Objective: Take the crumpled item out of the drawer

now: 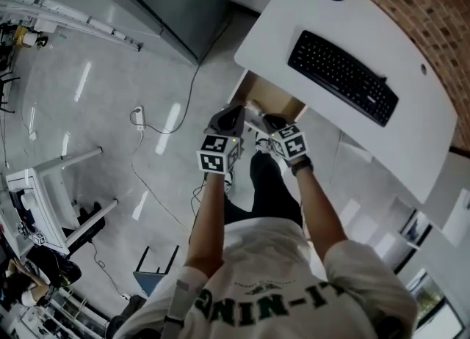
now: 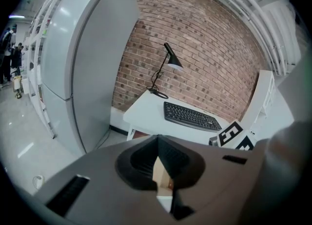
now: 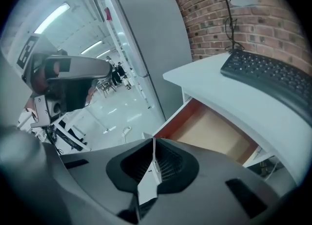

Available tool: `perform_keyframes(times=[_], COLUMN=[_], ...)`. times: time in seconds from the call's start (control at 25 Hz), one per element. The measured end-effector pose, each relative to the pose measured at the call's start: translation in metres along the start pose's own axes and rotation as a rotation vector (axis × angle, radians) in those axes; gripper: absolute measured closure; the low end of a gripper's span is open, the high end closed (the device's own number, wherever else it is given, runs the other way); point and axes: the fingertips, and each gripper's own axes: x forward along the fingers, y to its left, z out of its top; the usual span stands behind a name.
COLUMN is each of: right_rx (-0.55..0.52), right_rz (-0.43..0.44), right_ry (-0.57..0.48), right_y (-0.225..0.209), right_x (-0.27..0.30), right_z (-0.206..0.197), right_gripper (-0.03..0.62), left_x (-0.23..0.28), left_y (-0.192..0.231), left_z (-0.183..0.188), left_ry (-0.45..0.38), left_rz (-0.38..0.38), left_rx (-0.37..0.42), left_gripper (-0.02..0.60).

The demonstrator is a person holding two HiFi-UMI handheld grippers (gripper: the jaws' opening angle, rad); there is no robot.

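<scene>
left claw (image 2: 157, 143) and right claw (image 3: 154, 143) are both closed and empty; i'd open one wide before reaching into the drawer (image 3: 214, 131).

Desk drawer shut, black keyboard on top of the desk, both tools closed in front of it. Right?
Wrong on the drawer: the drawer is open, pulled out from under the desk, as the right gripper view shows. The black keyboard is on top of the desk, and the left tool and right tool are closed in front of it.
</scene>
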Motion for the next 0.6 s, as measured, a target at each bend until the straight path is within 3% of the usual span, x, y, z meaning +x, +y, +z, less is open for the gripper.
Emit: perform_keyframes(times=[0.32,0.6], right_rx=[-0.044,-0.084], right_rz=[0.047,0.067], right_ry=[0.124,0.239], right_y=[-0.013,-0.029], right_x=[0.075,0.134], right_z=[-0.02,-0.06], right_gripper=[0.594,0.516], left_x=[0.03,0.042], left_y=[0.048,0.076], left_z=[-0.036,-0.081], left_ry=[0.011,0.06], left_rz=[0.048,0.072], left_rx=[-0.051,-0.083], left_gripper=[0.581,0.581])
